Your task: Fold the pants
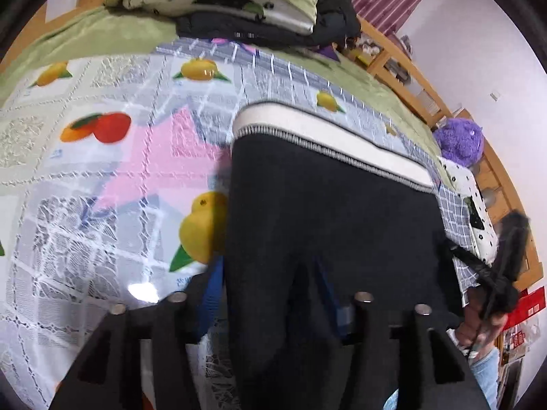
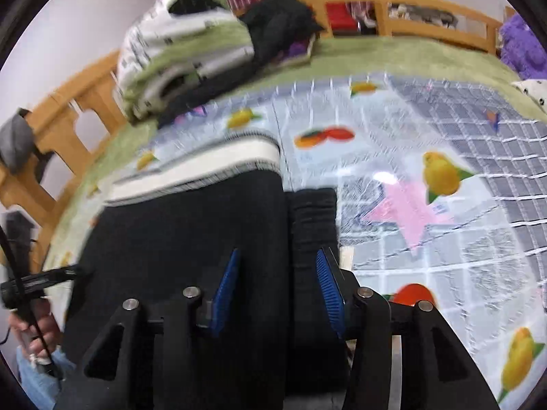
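Black pants point(image 1: 328, 225) with a white ribbed waistband point(image 1: 324, 143) lie on a fruit-print cloth point(image 1: 102, 177) on the bed. My left gripper point(image 1: 266, 290) has its blue pads on either side of the black fabric, which drapes over and between the fingers. In the right wrist view the pants point(image 2: 191, 225) fill the lower left, waistband point(image 2: 205, 164) at the far end. My right gripper point(image 2: 278, 280) holds the fabric between its blue pads point(image 2: 225, 287), with a ribbed cuff point(image 2: 314, 218) beyond them.
A pile of folded bedding and dark clothes point(image 1: 239, 3) sits at the head of the green bed. A wooden bed rail point(image 2: 410, 10) runs along the far side. A purple plush toy point(image 1: 459, 140) lies at the right edge.
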The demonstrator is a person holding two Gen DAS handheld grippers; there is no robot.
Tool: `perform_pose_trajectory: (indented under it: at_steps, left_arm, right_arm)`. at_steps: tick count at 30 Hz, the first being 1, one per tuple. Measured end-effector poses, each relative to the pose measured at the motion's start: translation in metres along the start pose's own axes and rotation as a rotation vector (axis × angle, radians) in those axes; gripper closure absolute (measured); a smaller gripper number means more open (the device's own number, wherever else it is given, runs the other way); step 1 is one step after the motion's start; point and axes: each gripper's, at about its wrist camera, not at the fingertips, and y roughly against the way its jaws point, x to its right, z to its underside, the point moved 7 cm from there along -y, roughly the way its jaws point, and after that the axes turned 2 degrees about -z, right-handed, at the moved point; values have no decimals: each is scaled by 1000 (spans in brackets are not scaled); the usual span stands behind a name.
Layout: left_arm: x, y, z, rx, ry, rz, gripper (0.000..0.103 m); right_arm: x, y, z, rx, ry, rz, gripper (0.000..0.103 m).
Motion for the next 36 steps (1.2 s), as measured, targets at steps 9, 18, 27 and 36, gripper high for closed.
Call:
perform_pose_trajectory:
  at_steps: [9, 18, 27, 36]
  left_arm:
    - [9, 19, -6, 77, -34, 15, 47]
    - [30, 29, 23, 18, -126, -3, 47]
    - [34, 69, 115, -14, -262, 16, 47]
    - [46, 55, 155, -46, -499, -219, 47]
  right_arm:
    - [19, 36, 7, 150, -7, -11, 94]
    - [36, 49, 31, 91, -78, -17, 78]
    - [24, 63, 82, 40, -36, -7, 65]
    - [33, 64, 99, 37, -120, -74, 61]
